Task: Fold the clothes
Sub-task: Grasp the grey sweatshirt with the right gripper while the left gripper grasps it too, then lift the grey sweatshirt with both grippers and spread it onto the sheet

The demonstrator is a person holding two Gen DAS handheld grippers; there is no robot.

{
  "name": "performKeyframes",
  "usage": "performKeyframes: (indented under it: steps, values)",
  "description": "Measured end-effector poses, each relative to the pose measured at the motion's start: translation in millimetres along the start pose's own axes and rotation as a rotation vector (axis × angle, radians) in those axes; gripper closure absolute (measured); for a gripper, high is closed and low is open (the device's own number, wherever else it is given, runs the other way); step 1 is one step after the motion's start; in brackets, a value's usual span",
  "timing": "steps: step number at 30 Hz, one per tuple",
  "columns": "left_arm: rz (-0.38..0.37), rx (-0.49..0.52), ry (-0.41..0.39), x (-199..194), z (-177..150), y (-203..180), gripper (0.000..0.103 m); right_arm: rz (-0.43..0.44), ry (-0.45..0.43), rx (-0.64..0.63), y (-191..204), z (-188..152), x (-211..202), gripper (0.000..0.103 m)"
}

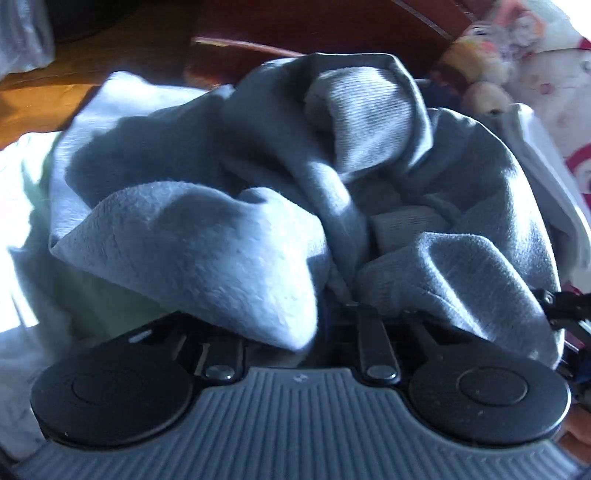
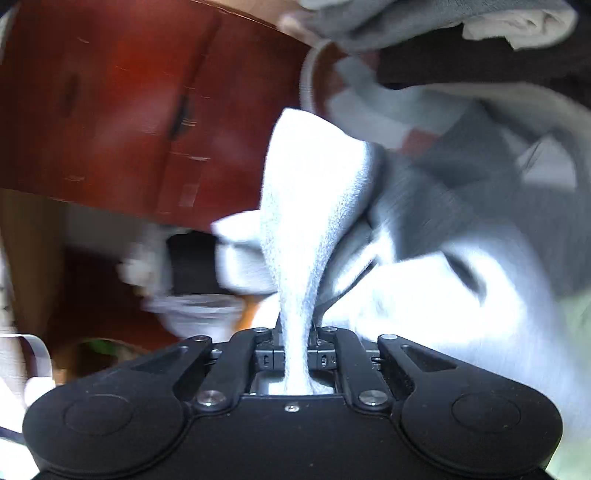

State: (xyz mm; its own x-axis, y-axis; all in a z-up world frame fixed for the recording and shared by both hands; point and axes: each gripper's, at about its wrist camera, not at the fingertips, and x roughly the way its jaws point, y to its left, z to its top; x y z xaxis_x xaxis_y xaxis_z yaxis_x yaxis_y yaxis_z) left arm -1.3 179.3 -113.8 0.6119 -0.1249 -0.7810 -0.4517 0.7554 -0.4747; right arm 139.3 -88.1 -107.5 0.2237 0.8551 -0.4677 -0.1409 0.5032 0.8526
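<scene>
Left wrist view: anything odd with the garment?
Yes. The grey garment is bunched in a crumpled heap, part inside out with fleecy lining showing, and it drapes over the left hand-held gripper, hiding its fingertips.

The garment (image 1: 229, 206) lies bunched before the cabinet (image 1: 332, 26), over the left claw (image 1: 343, 306).

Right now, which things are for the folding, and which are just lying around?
For folding:
- grey sweatshirt
- left gripper
- right gripper, pinching the pale fabric fold

Just lying around:
- reddish wooden furniture
- patterned cloth
</scene>
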Motion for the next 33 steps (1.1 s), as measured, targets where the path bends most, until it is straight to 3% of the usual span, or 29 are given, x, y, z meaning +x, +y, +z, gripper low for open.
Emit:
performKeyframes:
  steps: [2,6,8,12,14,16,17,20,25,28,31,33]
  values:
    - [-0.068,-0.022,0.026,3.2,-2.9,11.4,0.086,-0.076,-0.003,-0.06,3.8,-13.6,-7.9,0.095]
    - [-0.222,-0.023,0.052,-6.5,-2.2,17.9,0.086,-0.075,0.001,-0.045,12.8,-39.0,-16.7,0.096]
    - [-0.301,-0.003,0.045,-19.1,-4.1,13.4,0.087,-0.135,0.043,-0.161,43.7,-59.5,-23.9,0.096]
    - [-0.478,0.121,-0.021,-62.3,-19.8,-18.2,0.087,-0.146,0.071,-0.347,103.4,-99.9,-78.9,0.096]
    - [-0.587,0.175,-0.006,-71.5,-27.9,-34.4,0.087,-0.235,0.02,-0.446,119.3,-108.6,-114.8,0.096]
    - [-0.629,0.221,0.051,-65.3,-41.1,-52.6,0.087,-0.389,0.006,-0.537,127.2,-123.0,-140.7,0.096]
    - [-0.647,0.246,0.083,-61.2,-48.1,-61.9,0.087,-0.425,0.001,-0.521,122.3,-128.4,-153.8,0.096]
    - [-0.679,0.316,0.195,-42.2,-77.9,-97.0,0.086,-0.493,-0.01,-0.42,99.6,-143.0,-193.6,0.096]
    - [-0.69,0.466,0.353,-14.9,-140.7,-149.0,0.086,-0.512,-0.059,-0.304,43.6,-184.0,-238.5,0.096]
    - [-0.651,0.528,0.387,-3.9,-174.7,-162.3,0.087,-0.548,-0.115,-0.274,6.0,-187.7,-253.6,0.097]
    - [-0.581,0.572,0.391,5.6,-193.2,-166.4,0.087,-0.64,-0.057,-0.303,-25.7,-191.6,-238.8,0.097]
    - [-0.551,0.57,0.387,11.5,-193.9,-163.6,0.087,-0.656,-0.02,-0.321,-42.7,-192.1,-226.4,0.097]
